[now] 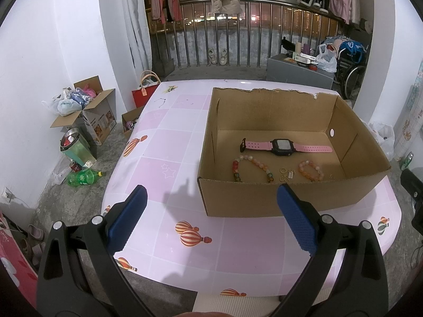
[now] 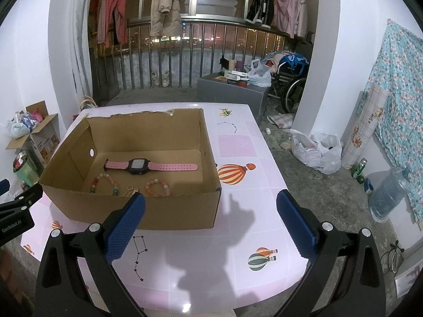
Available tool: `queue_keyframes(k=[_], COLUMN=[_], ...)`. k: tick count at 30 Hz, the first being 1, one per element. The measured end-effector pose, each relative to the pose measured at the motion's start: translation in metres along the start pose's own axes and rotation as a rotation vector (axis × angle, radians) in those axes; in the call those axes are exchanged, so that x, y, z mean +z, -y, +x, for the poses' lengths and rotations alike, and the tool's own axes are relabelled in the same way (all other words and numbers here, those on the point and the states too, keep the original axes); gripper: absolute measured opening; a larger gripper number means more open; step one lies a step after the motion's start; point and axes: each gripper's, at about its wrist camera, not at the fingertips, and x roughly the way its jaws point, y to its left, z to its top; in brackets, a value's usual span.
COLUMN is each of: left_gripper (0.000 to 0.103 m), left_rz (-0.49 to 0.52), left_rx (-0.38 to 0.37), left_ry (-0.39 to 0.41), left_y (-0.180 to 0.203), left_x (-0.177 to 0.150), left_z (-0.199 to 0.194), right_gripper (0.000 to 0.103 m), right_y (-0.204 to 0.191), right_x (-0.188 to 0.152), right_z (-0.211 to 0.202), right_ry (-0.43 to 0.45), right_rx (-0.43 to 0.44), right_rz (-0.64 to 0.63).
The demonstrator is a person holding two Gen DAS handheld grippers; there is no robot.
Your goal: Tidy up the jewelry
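rubbery pink watch [image 1: 284,146], round beaded bracelets [image 1: 311,170] inside cardboard box [image 1: 264,198].

We note pink checked tablecloth [image 2: 238,142] with balloon prints. Beyond: balcony railing [image 1: 238,31], hung beige coat [image 2: 165,5], pair of white shoes [image 1: 218,56], grey cabinet [image 2: 232,92], wheelchair [image 2: 290,87]. On floor: green bottle [image 1: 82,177], open carton [image 1: 92,116], water jug [image 2: 387,195].
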Motion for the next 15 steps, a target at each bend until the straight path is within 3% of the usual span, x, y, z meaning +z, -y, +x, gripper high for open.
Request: queue_keyframes(k=[15], left_gripper=[0.095], left_rz=[0.000], left_rx=[0.000], left_ry=[-0.002], left_y=[0.0000], left_x=[0.0002], left_z=[-0.0001], right_gripper=[0.097], right_y=[0.0006], right_x=[0.0006], right_z=[-0.0004], right_ry=[-0.002], right_rx=[0.002], right_rz=[0.000])
